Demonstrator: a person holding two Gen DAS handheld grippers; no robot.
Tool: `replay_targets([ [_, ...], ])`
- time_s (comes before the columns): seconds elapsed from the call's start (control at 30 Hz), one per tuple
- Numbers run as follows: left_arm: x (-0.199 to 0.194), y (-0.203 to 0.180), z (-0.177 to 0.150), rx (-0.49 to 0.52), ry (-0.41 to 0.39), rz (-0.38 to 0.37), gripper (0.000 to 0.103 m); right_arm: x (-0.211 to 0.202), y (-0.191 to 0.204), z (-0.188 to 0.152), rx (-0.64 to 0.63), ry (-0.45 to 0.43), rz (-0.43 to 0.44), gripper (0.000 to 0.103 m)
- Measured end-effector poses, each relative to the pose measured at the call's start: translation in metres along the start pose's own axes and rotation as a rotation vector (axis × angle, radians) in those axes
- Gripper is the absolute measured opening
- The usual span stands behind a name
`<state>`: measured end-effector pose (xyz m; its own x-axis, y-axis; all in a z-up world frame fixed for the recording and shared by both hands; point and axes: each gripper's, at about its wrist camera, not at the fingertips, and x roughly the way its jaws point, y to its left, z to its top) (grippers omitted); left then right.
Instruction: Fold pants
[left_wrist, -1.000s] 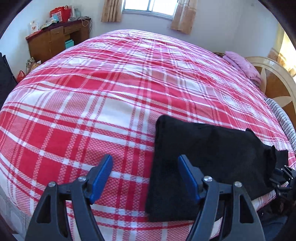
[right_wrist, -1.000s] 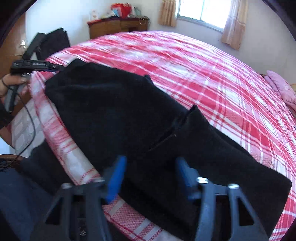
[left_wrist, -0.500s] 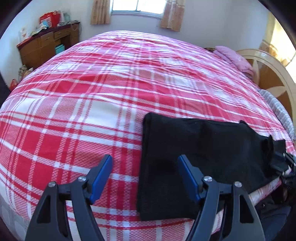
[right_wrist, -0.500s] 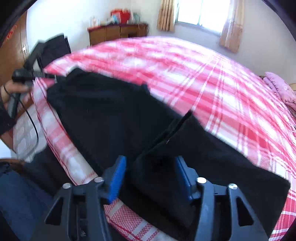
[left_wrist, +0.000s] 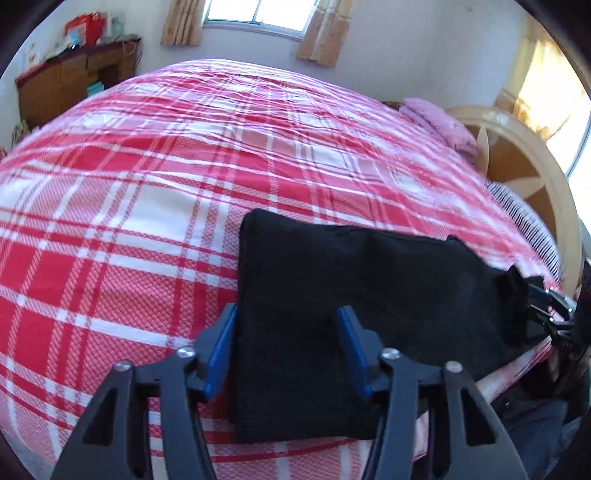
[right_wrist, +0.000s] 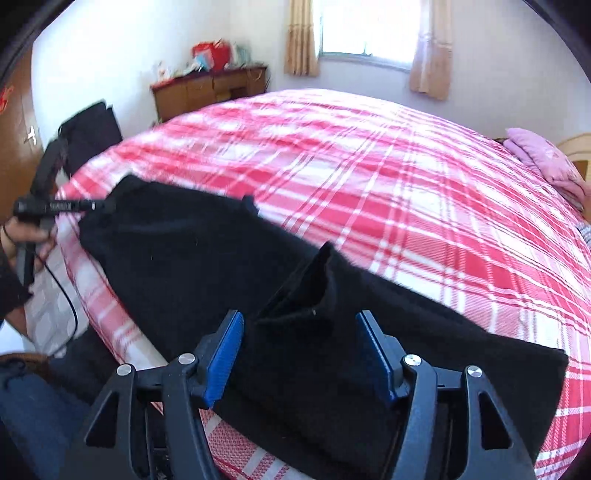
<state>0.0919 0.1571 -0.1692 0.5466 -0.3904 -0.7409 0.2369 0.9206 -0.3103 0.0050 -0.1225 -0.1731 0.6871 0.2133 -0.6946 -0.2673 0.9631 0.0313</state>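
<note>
Black pants (left_wrist: 354, 295) lying part-folded along near edge of bed (left_wrist: 147, 229), red plaid cover beneath. Left gripper (left_wrist: 286, 347) spreading wide, unclenched, straddling left folded end, gripping nothing. Right gripper (right_wrist: 299, 354) likewise gaping, framing raised corner flap at right end, nothing pinched. Pink pillow (left_wrist: 439, 122) lying far right, well apart. Risk, judged: jaws closing on top layer only, leaving lower layers dragging, fold skewing; thick stacked fabric slipping from pads; pants sitting near edge, sliding off bed under pull.
</note>
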Motion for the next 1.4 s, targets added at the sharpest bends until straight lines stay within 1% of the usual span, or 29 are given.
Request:
replay_targets([
  [0.03,0.002,0.0,-0.001,-0.011,0.013,-0.03,0.033,-0.002,-0.002,0.001,0.01,-0.013,-0.009,0.064],
  [0.07,0.003,0.0,-0.001,-0.022,0.019,-0.042,0.027,-0.002,-0.003,0.003,0.015,-0.019,-0.015,0.064],
  [0.13,0.003,0.002,-0.001,-0.053,0.02,-0.066,0.022,-0.001,-0.003,0.003,0.027,-0.023,-0.026,0.064],
  [0.2,-0.002,0.005,0.001,-0.078,0.019,-0.092,0.022,-0.004,-0.009,0.004,0.044,-0.034,-0.044,0.064],
  [0.3,-0.017,0.007,0.008,-0.127,-0.01,-0.183,0.022,-0.01,-0.018,0.003,0.066,-0.049,-0.056,0.064],
  [0.47,-0.039,-0.011,0.02,-0.135,-0.069,-0.295,0.021,-0.026,-0.037,-0.001,0.102,-0.06,-0.086,0.064],
  [0.57,-0.051,-0.039,0.029,-0.092,-0.101,-0.357,0.021,-0.035,-0.049,-0.007,0.129,-0.061,-0.11,0.064],
  [0.63,-0.057,-0.065,0.034,-0.042,-0.11,-0.396,0.021,-0.041,-0.059,-0.014,0.146,-0.059,-0.12,0.064],
  [0.7,-0.06,-0.09,0.039,0.008,-0.105,-0.427,0.02,-0.045,-0.068,-0.02,0.167,-0.056,-0.13,0.064],
  [0.77,-0.058,-0.108,0.046,0.033,-0.104,-0.449,0.02,-0.047,-0.079,-0.027,0.191,-0.045,-0.14,0.064],
  [0.83,-0.055,-0.132,0.053,0.059,-0.095,-0.487,0.02,-0.051,-0.088,-0.032,0.209,-0.04,-0.152,0.064],
  [0.93,-0.051,-0.161,0.063,0.086,-0.086,-0.528,0.02,-0.056,-0.1,-0.039,0.24,-0.044,-0.165,0.064],
  [1.1,-0.045,-0.216,0.078,0.17,-0.046,-0.58,0.02,-0.066,-0.121,-0.044,0.297,-0.064,-0.174,0.064],
  [1.4,-0.03,-0.305,0.075,0.325,0.058,-0.636,0.02,-0.077,-0.155,-0.056,0.392,-0.094,-0.215,0.064],
])
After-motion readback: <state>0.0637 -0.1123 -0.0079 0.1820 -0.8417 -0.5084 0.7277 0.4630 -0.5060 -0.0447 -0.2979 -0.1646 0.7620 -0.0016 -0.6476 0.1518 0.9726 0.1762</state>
